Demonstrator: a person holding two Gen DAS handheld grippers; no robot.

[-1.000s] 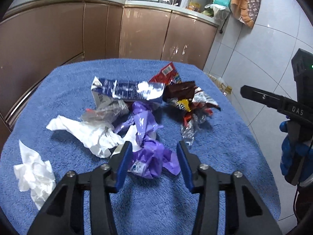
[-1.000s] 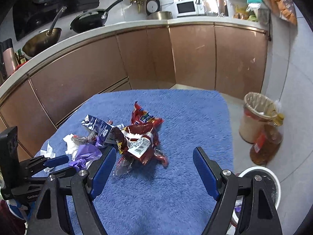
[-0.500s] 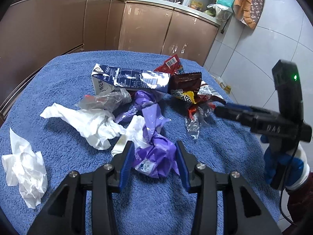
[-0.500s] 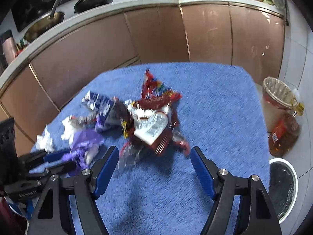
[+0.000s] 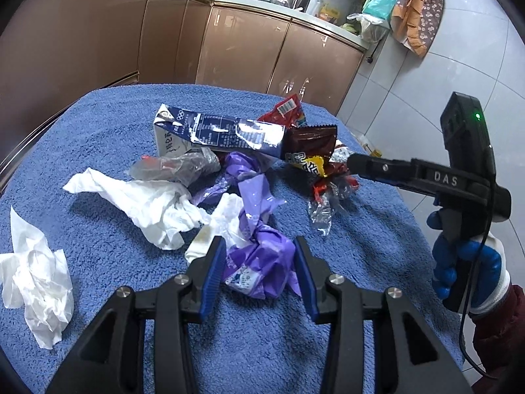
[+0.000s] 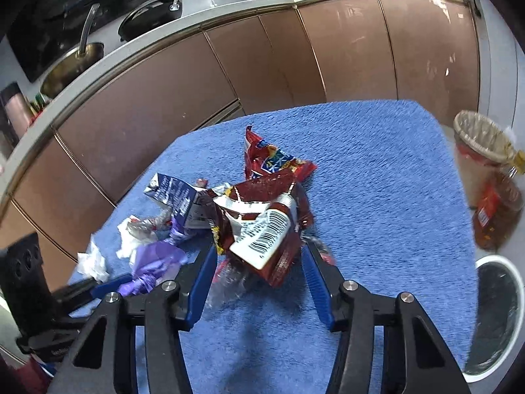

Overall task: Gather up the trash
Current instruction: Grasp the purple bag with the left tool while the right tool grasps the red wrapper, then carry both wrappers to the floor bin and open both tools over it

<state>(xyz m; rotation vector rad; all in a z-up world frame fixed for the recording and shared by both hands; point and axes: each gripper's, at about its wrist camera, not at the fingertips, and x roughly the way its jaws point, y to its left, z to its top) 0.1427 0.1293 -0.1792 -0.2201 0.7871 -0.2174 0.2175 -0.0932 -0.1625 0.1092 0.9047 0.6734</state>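
Since a second ago: we see our right gripper has come down over the dark red wrapper, and its jaws have just been closing, with the wrapper now between them; our left gripper has barely shifted and sits closer around the purple wrapper.
Left tongs: we see them partly closed, both blue pads against the crumpled purple wrapper, which fills the gap and rests on the blue towel.
Right tongs: we see them about half open, the dark red wrapper bunched between the pads; both pads look to be touching its sides, though we cannot tell how firmly they press.
Ahead of the left tongs: a white tissue lies just beyond the left finger; past it we see a clear crumpled plastic piece and a flattened blue carton.
Left of the left tongs: we see another white tissue well apart, near the towel's edge.
Ahead-right of the left tongs: our right hand, in a blue and white glove, holds the other gripper, whose tip reaches the red wrappers.
Beyond the right tongs: a bright red snack bag lies just behind the dark red wrapper.
Right of the right tongs: off the towel we see a lined bin, an amber bottle beside it, and a white-rimmed bin nearer to us.
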